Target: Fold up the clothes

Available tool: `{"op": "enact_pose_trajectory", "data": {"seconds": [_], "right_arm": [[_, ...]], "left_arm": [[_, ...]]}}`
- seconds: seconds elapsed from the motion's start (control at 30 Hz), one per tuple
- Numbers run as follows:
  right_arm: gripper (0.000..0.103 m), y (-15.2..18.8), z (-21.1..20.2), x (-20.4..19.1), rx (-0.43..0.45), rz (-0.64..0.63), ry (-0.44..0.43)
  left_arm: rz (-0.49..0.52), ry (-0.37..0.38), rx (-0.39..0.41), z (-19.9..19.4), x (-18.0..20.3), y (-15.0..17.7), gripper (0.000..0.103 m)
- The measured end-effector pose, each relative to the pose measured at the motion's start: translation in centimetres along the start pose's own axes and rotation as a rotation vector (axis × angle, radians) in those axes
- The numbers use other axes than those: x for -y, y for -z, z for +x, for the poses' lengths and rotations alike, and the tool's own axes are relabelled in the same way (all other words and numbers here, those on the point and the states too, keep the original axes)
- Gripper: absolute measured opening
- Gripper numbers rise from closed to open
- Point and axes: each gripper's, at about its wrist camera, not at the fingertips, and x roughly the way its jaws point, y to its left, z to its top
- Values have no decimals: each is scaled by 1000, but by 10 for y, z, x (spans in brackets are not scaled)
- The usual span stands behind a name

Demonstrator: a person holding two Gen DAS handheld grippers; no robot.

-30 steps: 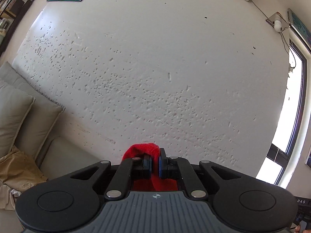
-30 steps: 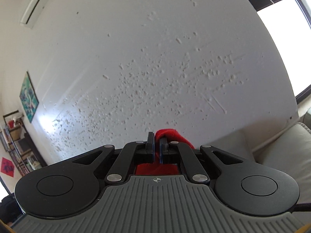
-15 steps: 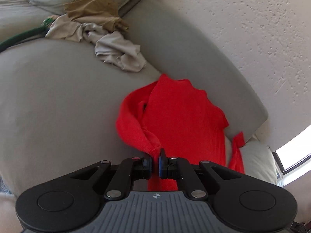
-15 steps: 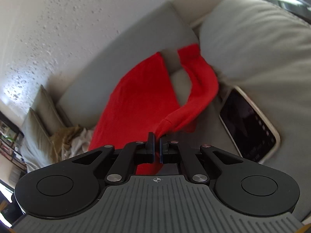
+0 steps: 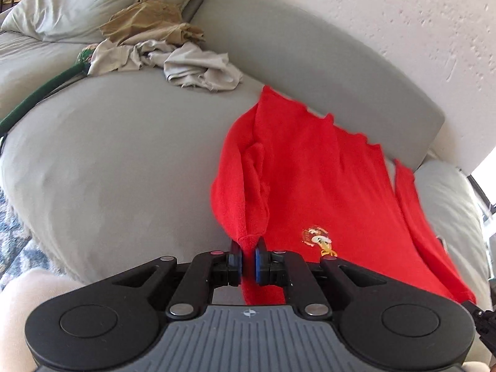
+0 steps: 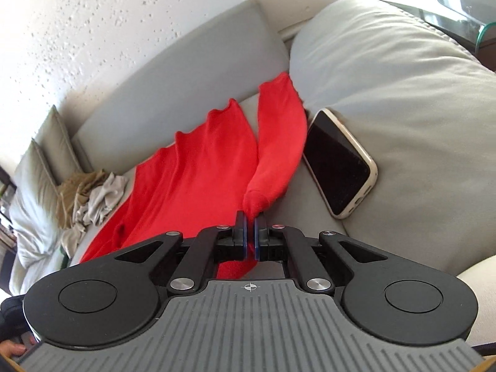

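Red long-sleeved knit garment (image 5: pixel 322 186) with a small embroidered emblem (image 5: pixel 317 239) on the chest lies spread on the grey fabric sofa seat (image 5: pixel 124 170), hem toward the sofa backrest (image 5: pixel 310 62), body reaching forward of both sets of fingers. Left gripper (image 5: pixel 248 259) has a bunched shoulder of the red cloth between its blue-faced pads; jaws are opening, a narrow gap shows, cloth is in the gap and runs on under the gripper body. That side's sleeve lies folded in a lumpy ridge straight ahead of the left fingers. The emblem is just right of the left fingertips. Right gripper (image 6: pixel 250 229) is clenched on the other shoulder, the pads nearly together with red cloth pinched between them and trailing below. The right sleeve (image 6: pixel 279 142) stretches away ahead of the right fingers, slightly to their right, cuff at the base of the backrest. Smartphone with black screen and cream case (image 6: pixel 339 161) is right of the right fingers, leaning against the big grey cushion (image 6: pixel 403 77), its near edge just beside the sleeve. Crumpled pale grey cloth (image 5: pixel 198 65) and crumpled tan cloth (image 5: pixel 148 21) are piled far ahead and left of the left fingers, near a pale pillow (image 5: pixel 77 0). Dark green rod-like item (image 5: pixel 40 96) far left; can't tell what it is.
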Motion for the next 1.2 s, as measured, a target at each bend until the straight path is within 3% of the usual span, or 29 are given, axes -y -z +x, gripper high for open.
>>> {"op": "enact_pose_trajectory", "data": {"seconds": [0.1,0.13,0.17,0.2,0.23,0.3,0.33,0.37,0.47,0.6,0.7,0.77,0.93,1.03,1.07,1.2], "right_arm": [[4,12,13,5,-99,-19,59],[6,16,19,8,-149,-10,79],[11,20,25,12,-199,3,99],[11,22,26,14,-216,12,106],[12,24,26,17,-227,20,110],[26,27,23,19,-230,26,119],[38,27,19,19,-218,22,122],[43,27,14,16,-202,15,122],[43,26,4,6,-156,-22,98],[42,29,7,-13,-138,-104,38],[31,39,17,-25,-153,-164,-15],[30,47,25,-33,-169,-214,-38],[27,61,44,-36,-258,-290,47],[31,54,35,-37,-289,-263,36],[31,51,32,-38,-295,-243,19],[40,30,19,-71,-248,-259,-51]], "left_arm": [[24,-70,-61,11,1,14,24],[28,-97,-63,10,1,17,30],[33,-109,-56,7,1,18,44],[38,-118,-48,5,1,19,48],[45,-116,-39,0,1,18,48],[59,-115,-19,-10,2,18,48],[71,-113,-1,-16,5,17,48],[89,-104,22,-21,9,16,48],[156,-42,66,-28,28,16,47],[247,38,43,-15,53,27,44],[292,64,5,1,69,40,40],[325,46,-45,14,77,49,40],[430,-18,-127,23,84,63,36],[368,39,-120,8,73,46,38],[339,59,-106,2,68,38,43],[208,57,14,-17,47,-8,50]]}}
